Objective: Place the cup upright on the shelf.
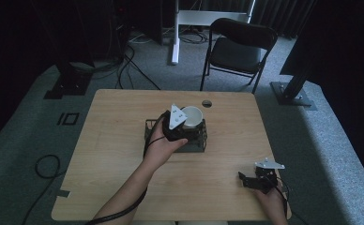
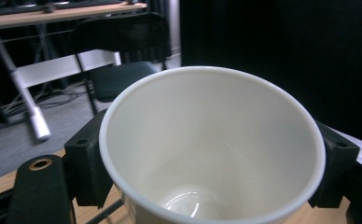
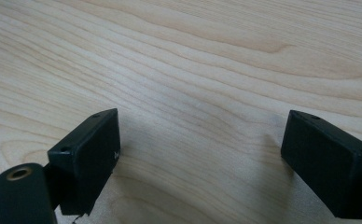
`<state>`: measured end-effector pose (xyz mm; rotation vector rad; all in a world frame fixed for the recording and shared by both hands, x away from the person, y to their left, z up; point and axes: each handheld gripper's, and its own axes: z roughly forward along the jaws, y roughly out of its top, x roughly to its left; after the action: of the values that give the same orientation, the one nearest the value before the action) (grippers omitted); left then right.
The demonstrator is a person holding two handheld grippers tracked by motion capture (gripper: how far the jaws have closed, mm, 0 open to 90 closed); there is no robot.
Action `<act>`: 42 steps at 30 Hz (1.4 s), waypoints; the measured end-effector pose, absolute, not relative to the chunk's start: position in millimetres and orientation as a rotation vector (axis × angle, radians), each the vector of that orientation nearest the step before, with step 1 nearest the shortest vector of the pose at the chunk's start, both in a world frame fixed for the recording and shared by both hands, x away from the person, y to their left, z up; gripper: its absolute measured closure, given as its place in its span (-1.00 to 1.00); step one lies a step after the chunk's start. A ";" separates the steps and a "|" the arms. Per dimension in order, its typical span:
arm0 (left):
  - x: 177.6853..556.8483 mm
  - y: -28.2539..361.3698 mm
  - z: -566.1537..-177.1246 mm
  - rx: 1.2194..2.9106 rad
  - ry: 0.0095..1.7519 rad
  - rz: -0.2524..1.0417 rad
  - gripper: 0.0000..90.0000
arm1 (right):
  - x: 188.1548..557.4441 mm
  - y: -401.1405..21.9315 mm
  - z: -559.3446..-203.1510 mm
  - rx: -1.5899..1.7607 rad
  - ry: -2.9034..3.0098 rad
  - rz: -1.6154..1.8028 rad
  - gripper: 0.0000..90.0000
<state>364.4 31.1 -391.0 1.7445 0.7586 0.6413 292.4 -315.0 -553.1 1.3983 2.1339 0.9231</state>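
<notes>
A white cup (image 1: 193, 115) sits upright above a black wire rack (image 1: 197, 143) in the middle of the table; I cannot tell whether it rests in the rack. My left gripper (image 1: 188, 123) is shut on the cup. In the left gripper view the empty cup (image 2: 207, 135) stands between the two black fingers (image 2: 88, 163), which press on its sides. My right gripper (image 1: 247, 180) lies near the front right corner of the table, open. In the right gripper view its fingers (image 3: 88, 158) stand wide apart over bare wood with nothing between them.
The wooden table (image 1: 114, 140) has a round cable hole (image 1: 207, 103) near its far edge. A black folding chair (image 1: 236, 47) stands behind the table. Cables lie on the grey floor (image 1: 44, 164) at the left.
</notes>
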 end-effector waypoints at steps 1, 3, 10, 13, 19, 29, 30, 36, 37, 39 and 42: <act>367.9 32.5 -395.1 1.732 0.765 0.642 -0.54 | 292.4 -314.9 -553.1 1.398 2.134 0.923 -0.75; 370.7 34.5 -400.3 1.720 0.788 0.655 -0.54 | 292.4 -314.9 -553.1 1.398 2.134 0.923 -0.75; 381.9 38.1 -415.4 1.693 0.858 0.672 -0.54 | 292.4 -315.0 -553.2 1.397 2.134 0.923 -0.75; 385.4 36.8 -421.4 1.708 0.901 0.690 -0.54 | 292.4 -315.0 -553.2 1.396 2.134 0.923 -0.75; 393.4 38.7 -436.8 1.693 1.032 0.684 -0.54 | 292.3 -315.1 -553.2 1.397 2.135 0.922 -0.75; 398.3 39.7 -458.3 1.696 1.094 0.709 -0.54 | 292.3 -315.1 -553.1 1.398 2.135 0.922 -0.75; 398.7 39.7 -459.6 1.693 1.096 0.712 -0.54 | 292.3 -315.1 -553.2 1.397 2.135 0.922 -0.75; 399.7 38.3 -467.0 1.697 1.096 0.718 -0.54 | 292.3 -315.0 -553.1 1.398 2.135 0.922 -0.75; 399.8 38.0 -468.3 1.686 1.097 0.719 -0.54 | 292.3 -315.0 -553.1 1.398 2.135 0.923 -0.75; 400.0 37.5 -470.3 1.698 1.095 0.716 -0.54 | 292.3 -315.1 -553.2 1.397 2.135 0.922 -0.75; 400.8 36.1 -474.0 1.710 1.087 0.711 -0.54 | 292.3 -315.1 -553.1 1.398 2.135 0.922 -0.75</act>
<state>400.8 36.1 -474.0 1.7103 1.0865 0.7111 292.3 -315.1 -553.1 1.3977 2.1354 0.9219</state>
